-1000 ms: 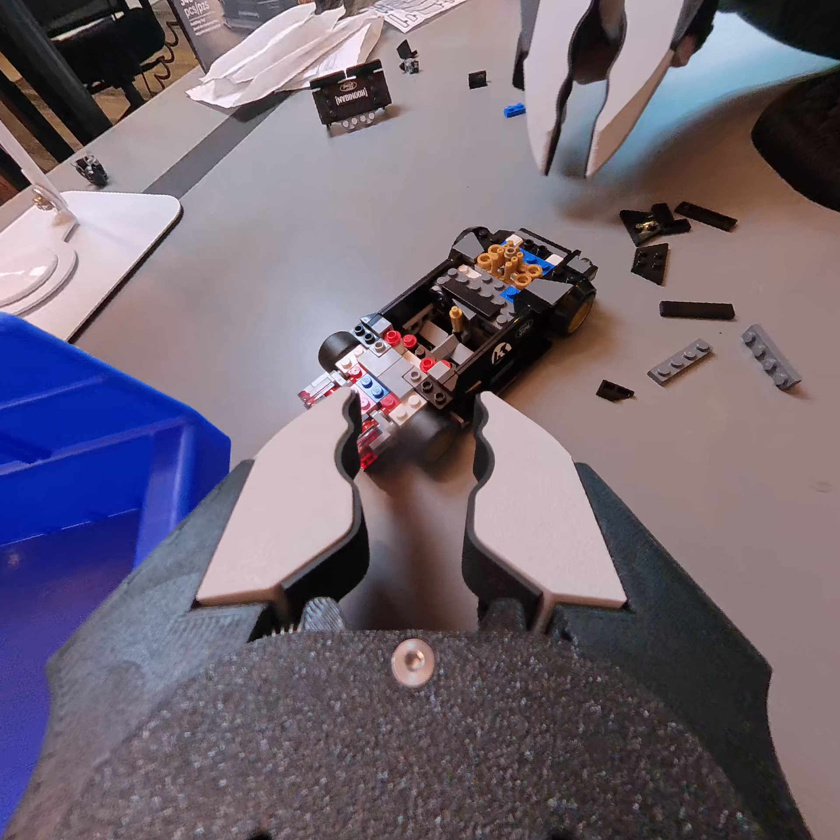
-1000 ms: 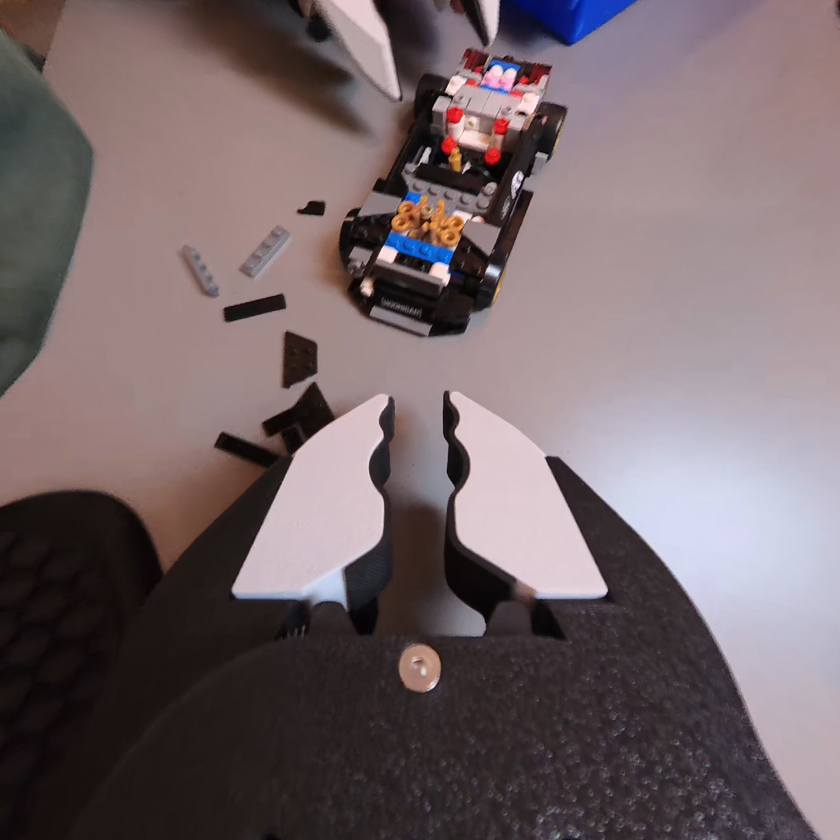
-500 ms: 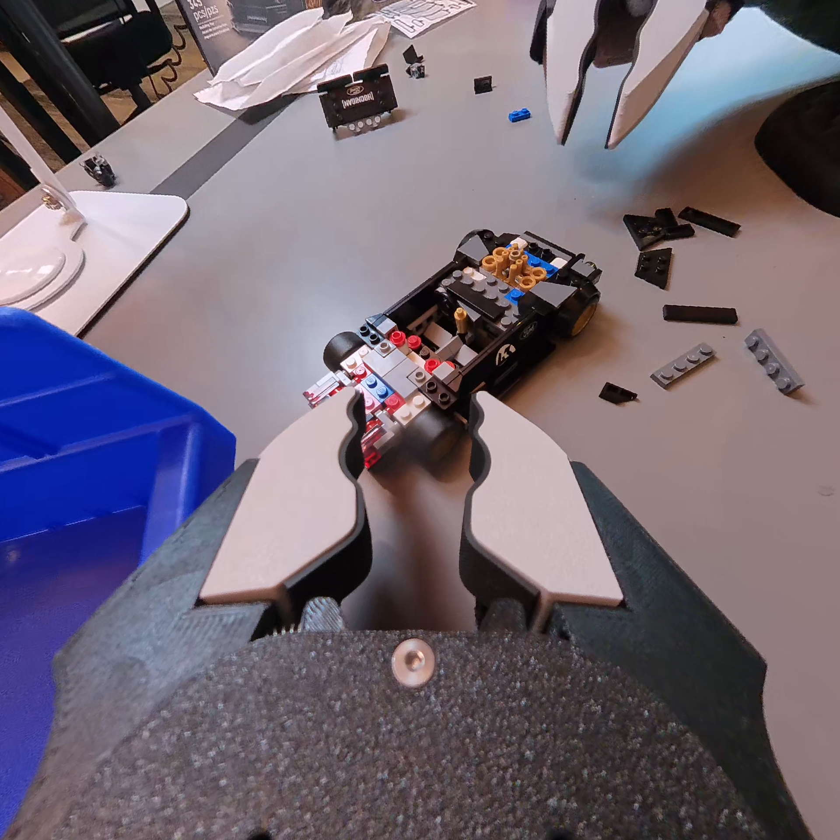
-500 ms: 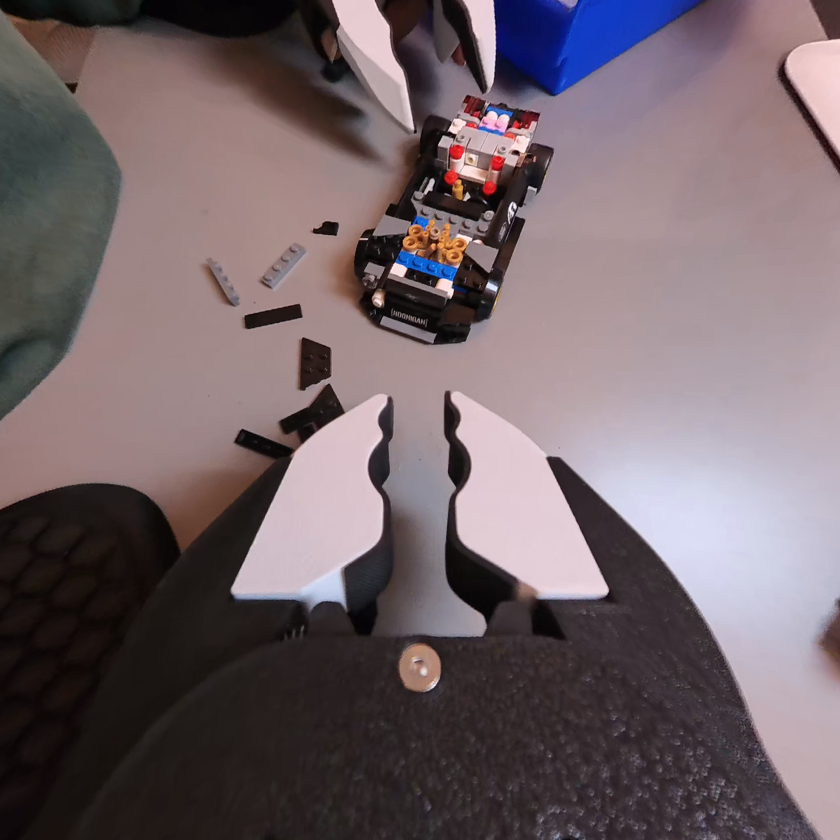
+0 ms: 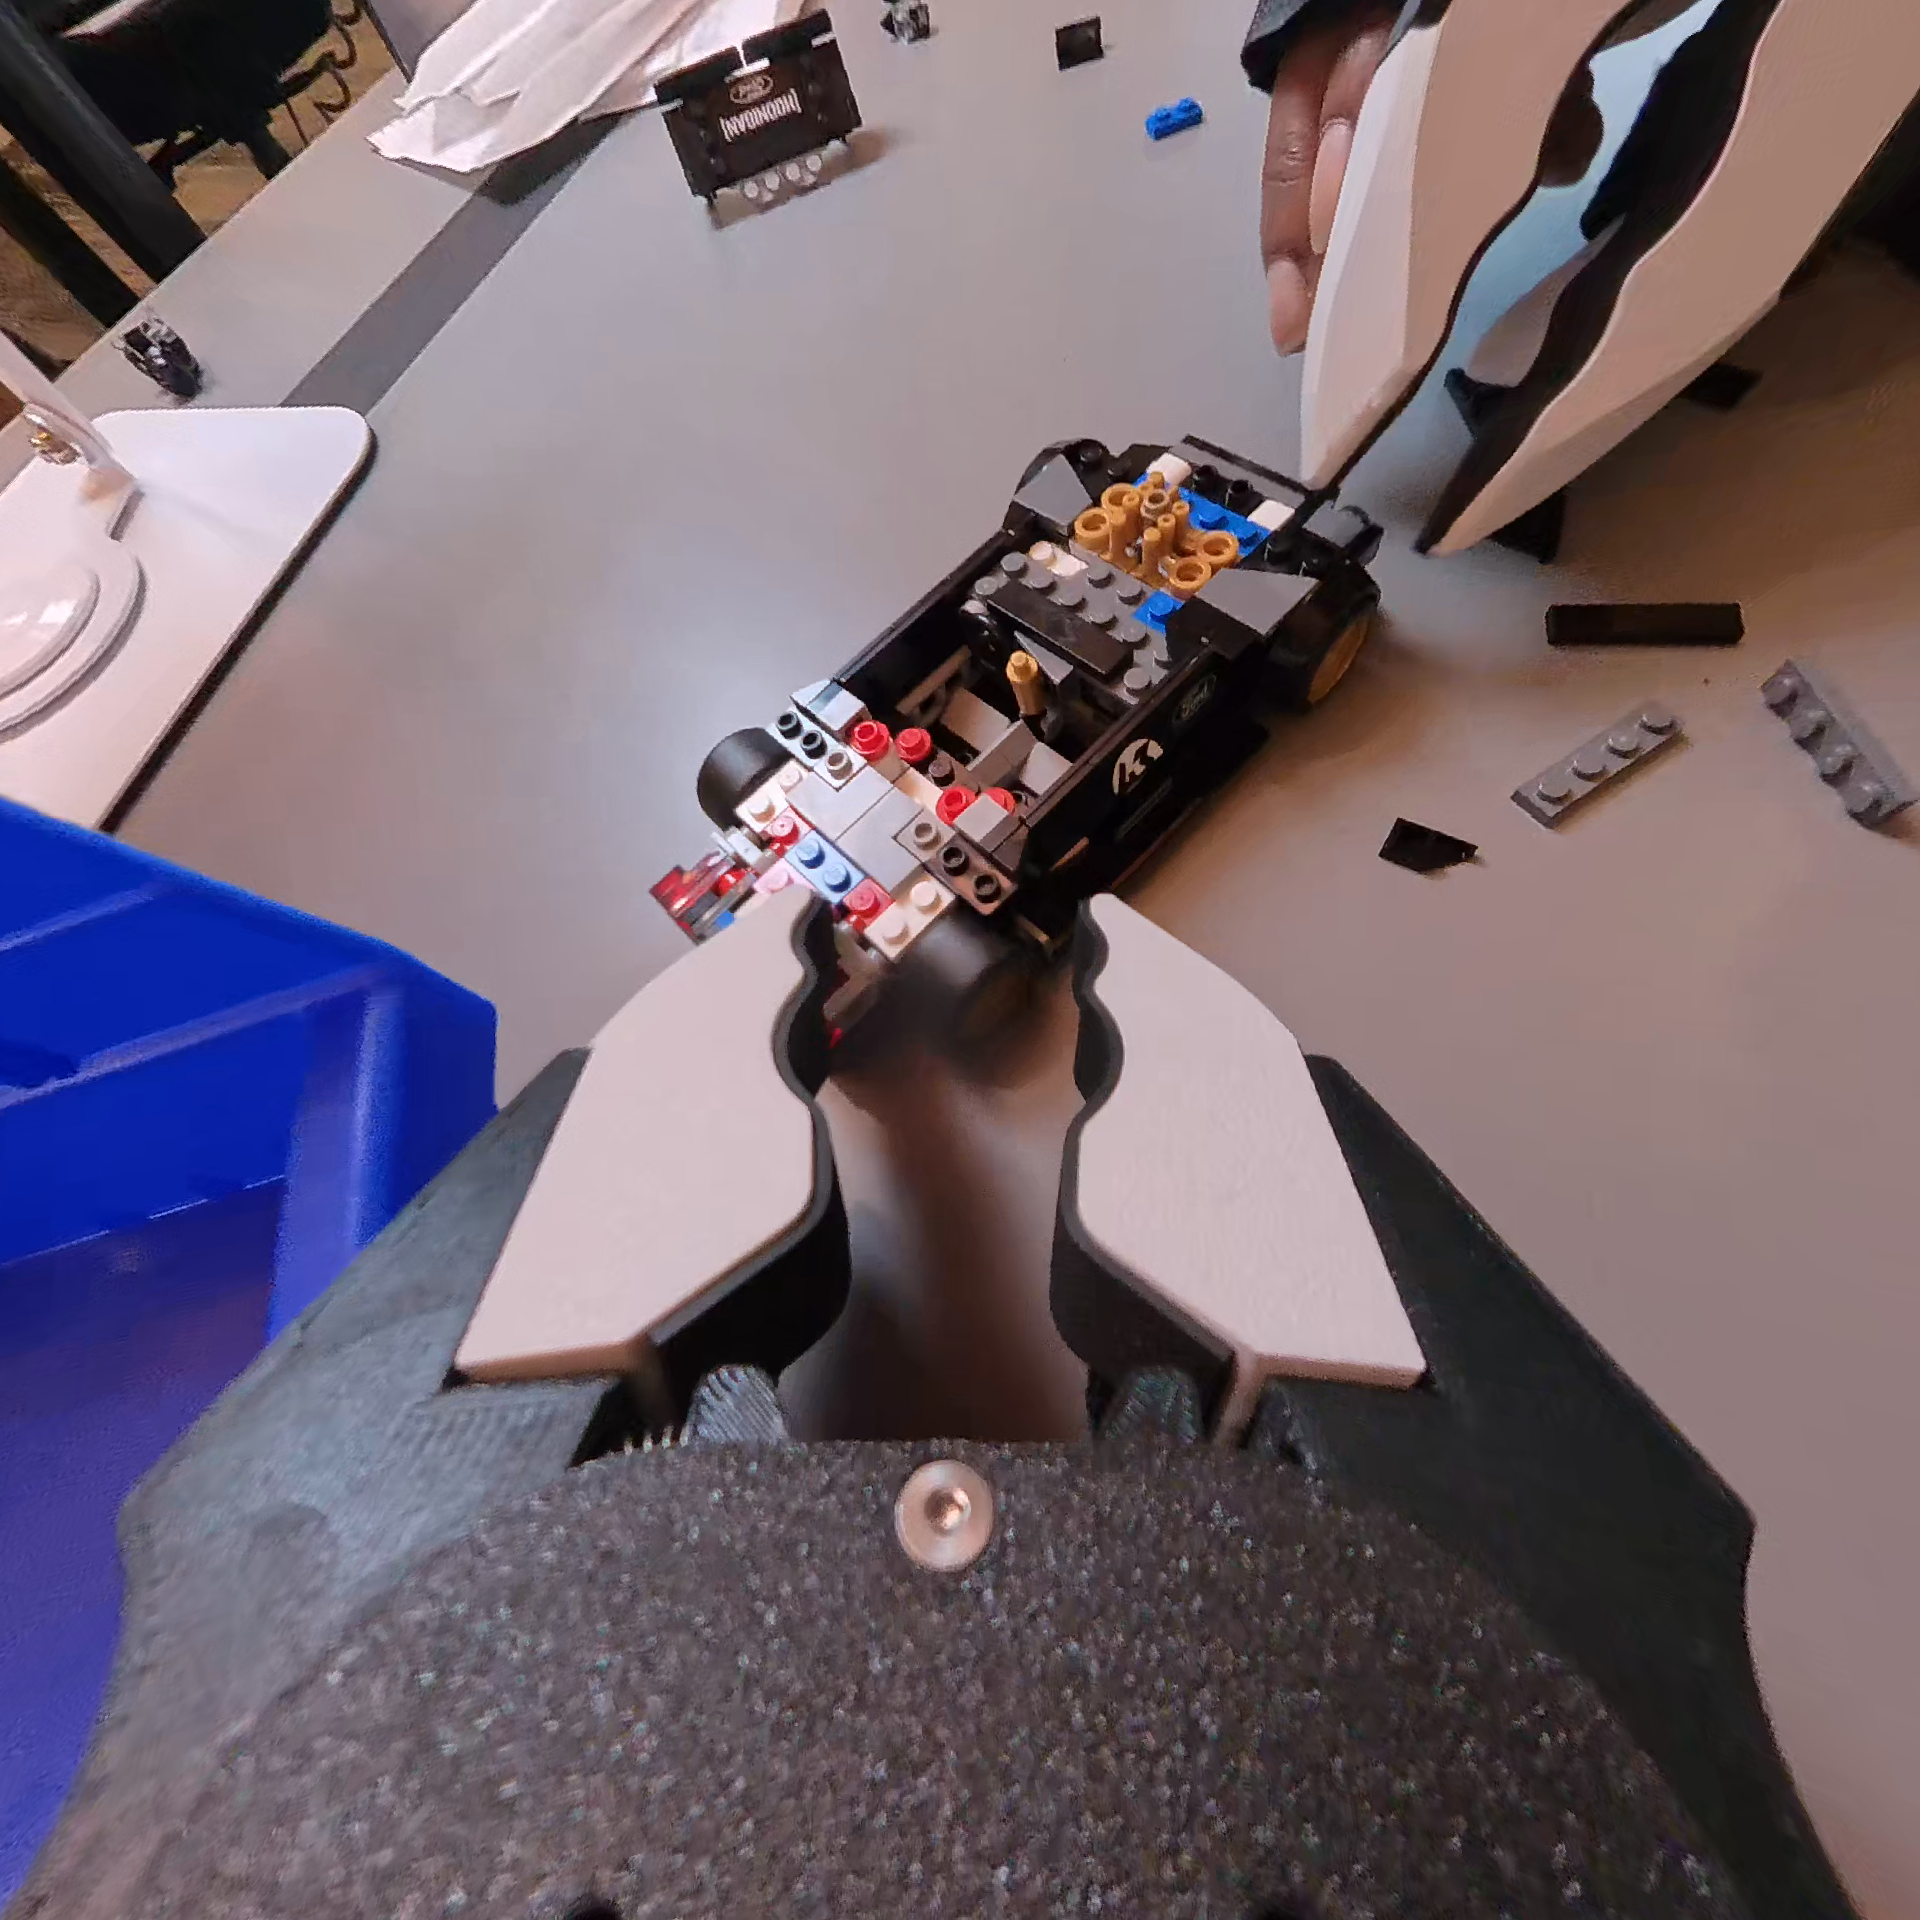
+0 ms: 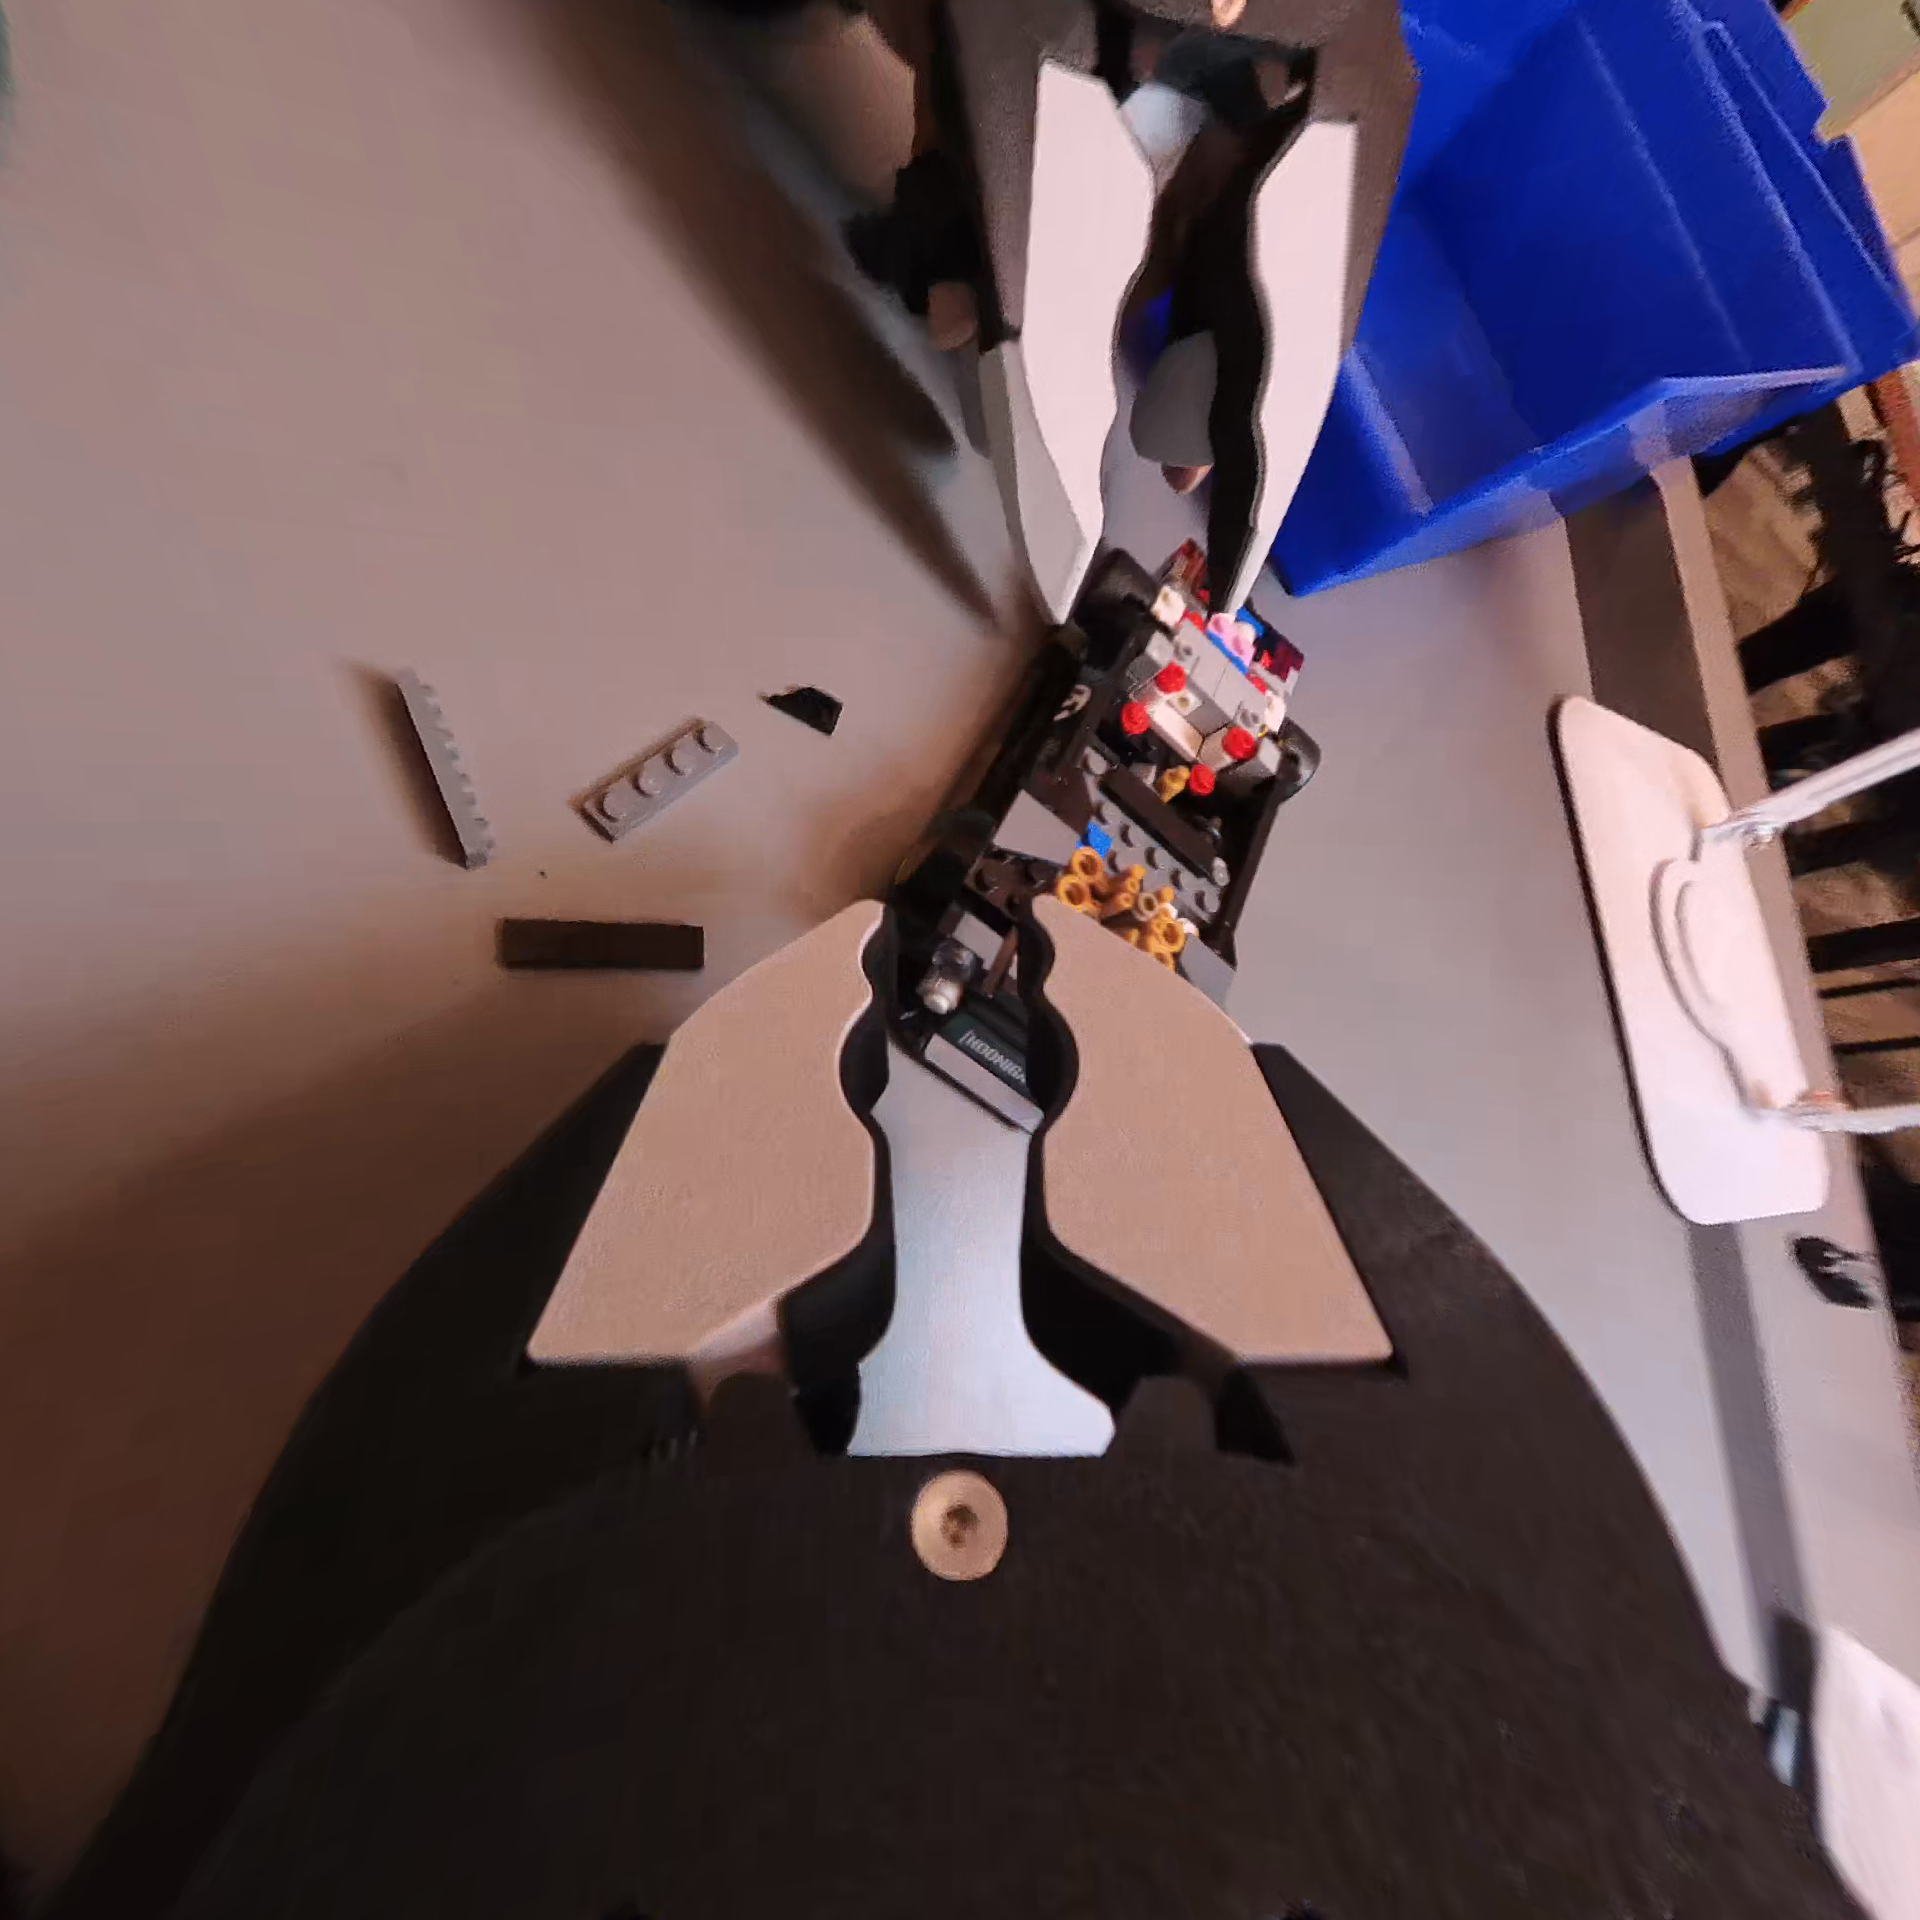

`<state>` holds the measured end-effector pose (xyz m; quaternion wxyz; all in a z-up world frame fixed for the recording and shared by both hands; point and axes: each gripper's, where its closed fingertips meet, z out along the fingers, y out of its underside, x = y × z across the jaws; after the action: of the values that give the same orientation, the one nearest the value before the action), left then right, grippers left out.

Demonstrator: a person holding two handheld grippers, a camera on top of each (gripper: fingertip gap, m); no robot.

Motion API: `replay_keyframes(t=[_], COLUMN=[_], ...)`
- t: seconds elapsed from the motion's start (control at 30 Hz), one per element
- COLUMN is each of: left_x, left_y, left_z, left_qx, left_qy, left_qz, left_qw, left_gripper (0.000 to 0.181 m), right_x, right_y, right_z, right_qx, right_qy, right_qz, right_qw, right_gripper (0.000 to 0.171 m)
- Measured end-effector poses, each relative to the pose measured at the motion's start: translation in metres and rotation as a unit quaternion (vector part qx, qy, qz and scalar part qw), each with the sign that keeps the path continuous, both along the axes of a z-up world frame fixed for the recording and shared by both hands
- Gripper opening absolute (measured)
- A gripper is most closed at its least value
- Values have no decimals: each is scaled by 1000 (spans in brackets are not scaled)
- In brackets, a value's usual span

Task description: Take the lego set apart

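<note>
Stretching across both views, a grey counter (image 5: 727,499) carries everything. A blue bin (image 5: 187,1091) sits at its left edge in the left wrist view, just beside the left tongs (image 5: 940,925). A white flat stand base (image 5: 197,520) lies farther back on the left, with white paper (image 5: 540,83) beyond it.

The left tongs are parted to a medium gap, their tips straddling the near end of the lego car (image 5: 1039,707), close to its wheel; whether they touch it cannot be told. The right tongs (image 6: 961,920) reach in from the opposite end, narrowly parted, with the car's dark end bar between their tips; whether they press on it cannot be told. A person's fingers (image 5: 1294,187) show behind the right tongs in the left wrist view.

The car is black, roofless, resting on its wheels in the middle of the counter between the two tongs, with tan, blue, red and grey bricks exposed inside.

Loose pieces lie beside it: a black plaque piece (image 5: 764,130) standing near the paper, a long black tile (image 5: 1642,623), two grey studded plates (image 5: 1595,764), a small black wedge (image 5: 1425,847), and a tiny blue brick (image 5: 1174,117).
</note>
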<state>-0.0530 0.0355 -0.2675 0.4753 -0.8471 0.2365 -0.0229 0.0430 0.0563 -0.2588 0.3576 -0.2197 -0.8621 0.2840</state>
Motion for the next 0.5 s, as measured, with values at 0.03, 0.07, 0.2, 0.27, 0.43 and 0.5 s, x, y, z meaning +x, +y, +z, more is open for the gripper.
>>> replay_keyframes(t=[0.03,0.07,0.2,0.27,0.43,0.5], left_x=[1,1,1,1,2,4], left_y=[0,0,0,0,1,2], left_z=[-1,-2,-4,-5,-5,-5], left_qx=[-2,-4,-4,-1,3,5], left_qy=[5,10,26,35,43,44], left_qz=[-2,-3,-2,-2,-5,-9], left_qw=[1000,1000,1000,999,999,999], left_gripper=[44,44,43,43,41,40], right_x=[-1,-2,-3,-2,2,5], right_y=[1,1,2,1,0,1], right_z=[-3,-5,-7,-7,-4,-4], right_qx=[20,36,108,119,16,-5], right_qy=[4,9,45,56,25,12], right_qz=[0,0,13,17,12,17], right_qw=[1000,999,993,991,999,1000], right_gripper=[22,20,13,11,6,6])
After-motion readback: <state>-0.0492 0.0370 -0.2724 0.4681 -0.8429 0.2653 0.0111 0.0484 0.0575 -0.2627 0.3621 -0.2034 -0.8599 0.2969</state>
